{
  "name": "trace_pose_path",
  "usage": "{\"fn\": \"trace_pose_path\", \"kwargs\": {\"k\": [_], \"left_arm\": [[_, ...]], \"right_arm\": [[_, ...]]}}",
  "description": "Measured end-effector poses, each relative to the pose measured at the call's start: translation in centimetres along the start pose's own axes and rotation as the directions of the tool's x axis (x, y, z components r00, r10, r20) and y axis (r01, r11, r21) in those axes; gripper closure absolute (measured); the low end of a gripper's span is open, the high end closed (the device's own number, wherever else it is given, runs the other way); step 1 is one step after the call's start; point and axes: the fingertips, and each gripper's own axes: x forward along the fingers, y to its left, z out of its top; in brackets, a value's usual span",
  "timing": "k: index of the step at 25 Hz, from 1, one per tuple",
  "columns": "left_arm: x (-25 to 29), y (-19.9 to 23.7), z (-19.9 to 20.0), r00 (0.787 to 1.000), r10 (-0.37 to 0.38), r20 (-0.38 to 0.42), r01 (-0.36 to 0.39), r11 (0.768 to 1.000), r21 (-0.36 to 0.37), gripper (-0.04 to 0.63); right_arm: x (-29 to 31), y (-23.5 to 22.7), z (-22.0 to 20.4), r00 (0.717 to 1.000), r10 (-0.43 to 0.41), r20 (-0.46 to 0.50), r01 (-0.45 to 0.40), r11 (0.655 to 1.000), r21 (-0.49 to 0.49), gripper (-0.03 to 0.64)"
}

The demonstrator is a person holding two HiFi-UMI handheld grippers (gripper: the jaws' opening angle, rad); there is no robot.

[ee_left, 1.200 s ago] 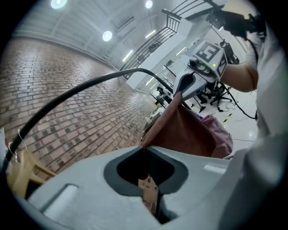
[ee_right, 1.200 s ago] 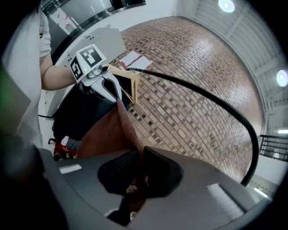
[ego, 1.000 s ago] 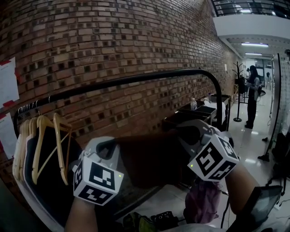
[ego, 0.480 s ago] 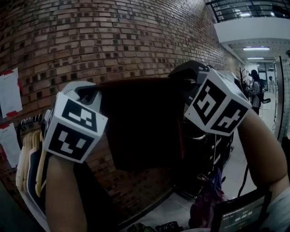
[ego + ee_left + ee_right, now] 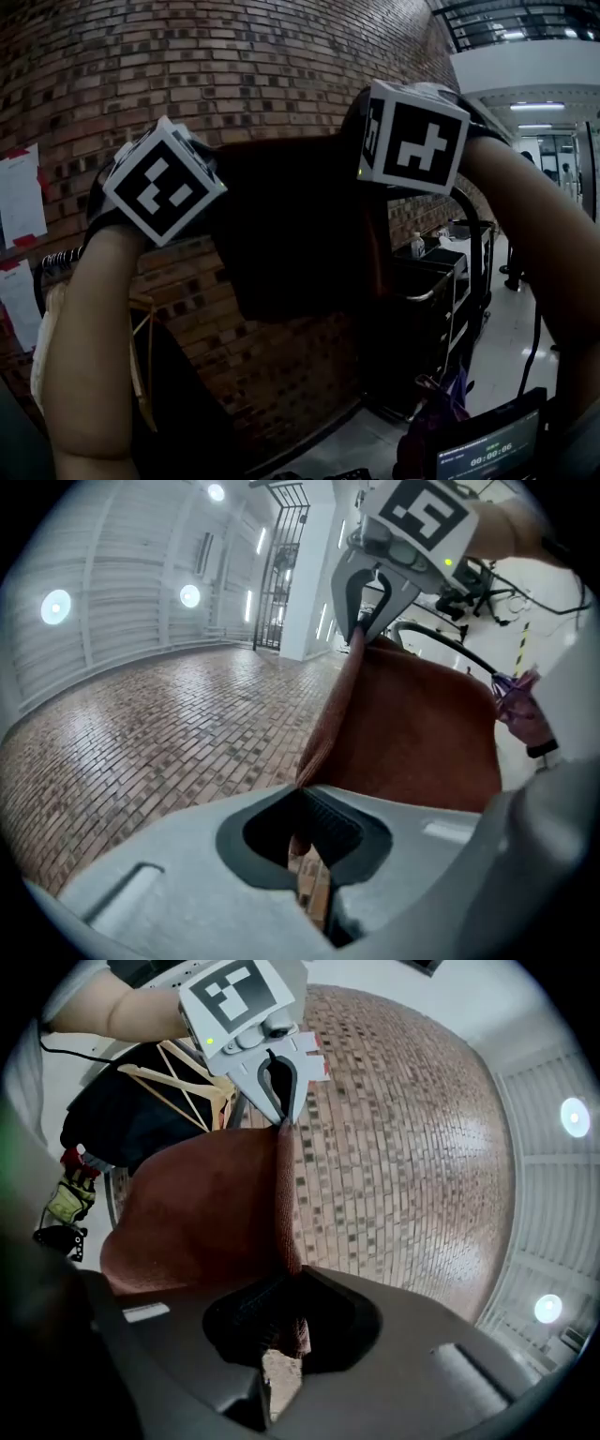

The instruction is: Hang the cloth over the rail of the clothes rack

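While both tools were clamped down, the left gripper (image 5: 302, 846) had its jaws closed on one top corner of the cloth (image 5: 300, 234) and the right gripper (image 5: 281, 1335) had its jaws closed on the other. The upper hem ran taut between them. The cloth hung as a flat sheet in front of the brick wall (image 5: 234, 66), held high, and it did not yet rest on anything.

From here the main risk seemed to be aim. In the head view the sheet and both forearms covered most of the rail (image 5: 58, 260), so the cloth could come down short of it or only catch its edge. Each pinch took just a small tuck of fabric, and a tug against the bar might pull a corner free. The rail looked smooth and round, so an uneven drape would likely slide off toward the longer side. Drifting left could snag the wooden hangers (image 5: 183, 1077) and the dark garments (image 5: 122, 1119) beside them.

The cloth was rust-brown and roughly rectangular, with a soft, napped, suede-like face and a folded edge. The jaw pads looked dark and ribbed, set in grey moulded shells. The rail was thin black tube.
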Motion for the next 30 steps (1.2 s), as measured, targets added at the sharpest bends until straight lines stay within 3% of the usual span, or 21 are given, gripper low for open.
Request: {"fn": "trace_pose_path", "kwargs": {"k": [4, 7, 10, 14, 20, 23, 26, 27, 30], "left_arm": [[3.8, 0.1, -0.9, 0.993, -0.077, -0.088, 0.084, 0.993, 0.080, 0.581], [5.9, -0.6, -2.1, 0.972, -0.153, -0.179, 0.175, 0.978, 0.112, 0.581], [7.1, -1.4, -2.8, 0.950, -0.235, -0.207, 0.262, 0.958, 0.114, 0.581], [8.8, -4.7, -3.1, 0.876, -0.424, -0.228, 0.455, 0.885, 0.101, 0.581], [10.0, -7.4, -4.3, 0.778, -0.550, -0.303, 0.598, 0.797, 0.087, 0.581], [10.6, -7.8, -4.3, 0.781, -0.553, -0.289, 0.597, 0.797, 0.090, 0.579], [10.9, -7.6, -4.3, 0.781, -0.563, -0.271, 0.595, 0.803, 0.047, 0.375], [11.0, -7.6, -4.2, 0.779, -0.572, -0.257, 0.599, 0.800, 0.033, 0.347], [10.9, -7.6, -3.7, 0.769, -0.604, -0.210, 0.617, 0.787, -0.001, 0.342]], "right_arm": [[3.0, -0.8, -0.4, 0.997, 0.069, -0.032, -0.068, 0.997, 0.029, 0.595], [5.1, -0.4, -0.7, 0.987, 0.152, -0.050, -0.149, 0.987, 0.059, 0.595], [7.1, 1.2, -2.0, 0.959, 0.269, -0.089, -0.261, 0.961, 0.093, 0.595], [8.5, 2.5, -3.0, 0.910, 0.406, -0.079, -0.389, 0.905, 0.171, 0.595], [9.2, 4.9, -3.8, 0.824, 0.556, -0.104, -0.538, 0.827, 0.164, 0.595], [9.5, 5.5, -3.9, 0.806, 0.583, -0.101, -0.564, 0.808, 0.166, 0.587], [9.6, 5.9, -3.9, 0.793, 0.602, -0.088, -0.584, 0.794, 0.170, 0.443], [9.6, 6.0, -3.9, 0.789, 0.609, -0.081, -0.591, 0.788, 0.173, 0.429], [9.5, 6.1, -3.7, 0.777, 0.628, -0.044, -0.609, 0.768, 0.200, 0.413]]}}
